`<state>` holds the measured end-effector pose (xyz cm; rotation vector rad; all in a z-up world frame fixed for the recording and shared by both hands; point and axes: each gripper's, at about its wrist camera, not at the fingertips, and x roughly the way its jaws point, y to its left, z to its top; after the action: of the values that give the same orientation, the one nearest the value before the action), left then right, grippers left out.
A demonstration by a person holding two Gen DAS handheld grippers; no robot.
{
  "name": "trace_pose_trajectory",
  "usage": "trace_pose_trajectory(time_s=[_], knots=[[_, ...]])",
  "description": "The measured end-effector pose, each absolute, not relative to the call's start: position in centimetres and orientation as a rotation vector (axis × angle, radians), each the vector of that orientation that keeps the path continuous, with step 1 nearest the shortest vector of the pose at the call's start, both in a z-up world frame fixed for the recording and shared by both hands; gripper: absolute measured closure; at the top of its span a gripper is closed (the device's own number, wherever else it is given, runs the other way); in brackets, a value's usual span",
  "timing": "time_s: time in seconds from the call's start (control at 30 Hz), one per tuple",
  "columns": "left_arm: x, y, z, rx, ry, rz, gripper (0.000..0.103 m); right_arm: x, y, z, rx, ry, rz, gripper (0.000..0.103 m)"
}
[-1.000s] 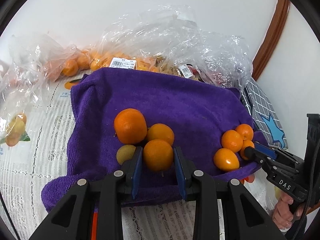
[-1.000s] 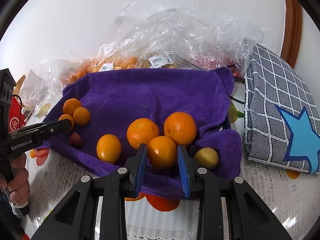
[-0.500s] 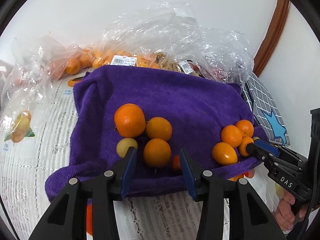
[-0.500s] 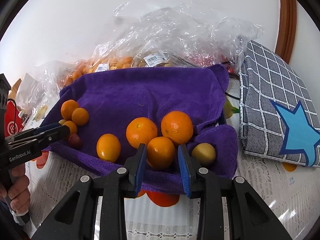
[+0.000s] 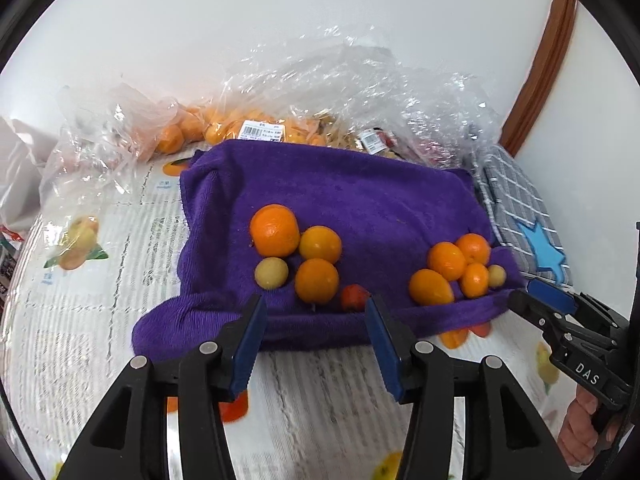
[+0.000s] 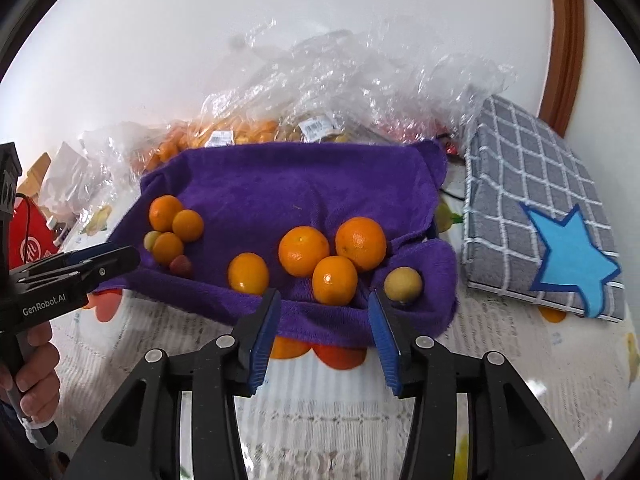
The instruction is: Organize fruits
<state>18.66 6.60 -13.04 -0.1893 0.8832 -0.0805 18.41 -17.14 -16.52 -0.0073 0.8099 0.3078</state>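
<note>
A purple towel (image 5: 360,184) lies on the table with fruit on it. In the left wrist view, three oranges (image 5: 316,280) and a yellow-green fruit (image 5: 271,273) cluster left, a small red fruit (image 5: 354,297) lies at the front, and several small oranges (image 5: 446,260) cluster right. My left gripper (image 5: 316,320) is open and empty, just short of the towel's front edge. In the right wrist view, my right gripper (image 6: 324,312) is open and empty in front of an orange (image 6: 334,280). The same towel (image 6: 300,184) shows there.
Clear plastic bags (image 5: 320,92) holding more oranges lie behind the towel against the white wall. A grey checked cushion with a blue star (image 6: 540,216) lies to the right. The tablecloth (image 5: 100,280) is printed with fruit. A red box (image 6: 28,240) stands at far left.
Both grippers opened, let go of the oranges they held, and drew back from the towel. The two oranges now rest on the towel.
</note>
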Motion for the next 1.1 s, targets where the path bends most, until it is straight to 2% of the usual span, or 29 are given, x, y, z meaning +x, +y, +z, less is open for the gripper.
trace_pose_trajectory(time_s=[0.2,0.27,0.37,0.43,0.5,0.63,0.73,1.1], knots=[[15.6,5.9,-9.7,-0.156,0.819,-0.037,0.053,15.4,-17.8,-12.9,-0.017,0.766,0.242,0.056],[14.7,5.6,-8.8,-0.135,0.797,-0.016,0.044,14.5,-18.3,-11.8,-0.006,0.762,0.226,0.056],[13.0,4.7,-7.3,-0.067,0.751,0.032,0.036,13.1,-18.8,-10.6,-0.004,0.757,0.185,0.054],[12.0,4.0,-6.6,-0.040,0.737,0.036,0.034,12.1,-19.3,-10.2,-0.003,0.746,0.158,0.033],[11.3,3.5,-6.1,-0.035,0.740,0.021,0.029,10.5,-19.9,-9.5,0.002,0.700,0.147,0.021],[9.9,2.8,-5.5,-0.038,0.739,0.023,0.026,8.3,-20.8,-8.8,0.010,0.672,0.135,0.014],[9.1,2.4,-5.3,-0.042,0.738,0.034,0.023,7.1,-21.3,-8.4,0.012,0.669,0.138,0.011],[6.9,1.5,-4.0,-0.027,0.702,0.059,0.023,4.2,-23.1,-8.0,0.005,0.668,0.095,0.010]])
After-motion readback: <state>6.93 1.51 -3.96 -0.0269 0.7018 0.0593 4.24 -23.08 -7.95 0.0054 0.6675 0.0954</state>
